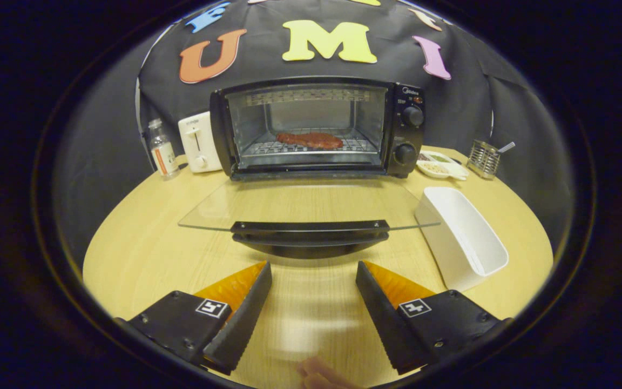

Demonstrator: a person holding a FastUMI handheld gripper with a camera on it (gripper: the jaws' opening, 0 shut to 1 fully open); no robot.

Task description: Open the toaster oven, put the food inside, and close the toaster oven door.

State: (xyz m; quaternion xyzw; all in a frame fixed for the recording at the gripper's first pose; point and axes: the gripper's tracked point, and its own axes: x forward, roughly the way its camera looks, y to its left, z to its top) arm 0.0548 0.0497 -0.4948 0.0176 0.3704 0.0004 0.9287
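Nearest, part of a hand (319,374) just behind the gripper (313,276), low over the pale wooden surface (143,254). Gripper released, fingers spread wide apart with nothing between them but bare wood. Just ahead of the fingertips, the black handle (310,233) of the toaster oven door (300,204), glass pane folded down flat and hanging out level above the surface. Just beside the door on the right, near the right finger, a white rectangular container (465,237), open top tilted toward the door. Beyond the door, the toaster oven (319,127) itself, black, cavity open, two knobs (409,135) stacked on its right panel. Inside, on the wire rack (305,147), the food (310,140): a flat reddish-brown piece lying near the middle. Left of the oven and touching or nearly touching it, a white toaster (198,141); farther left, a small clear bottle (162,149) standing upright. Right of the oven, a white divided dish (443,165), then a metal wire holder (482,158) with a utensil handle sticking out.
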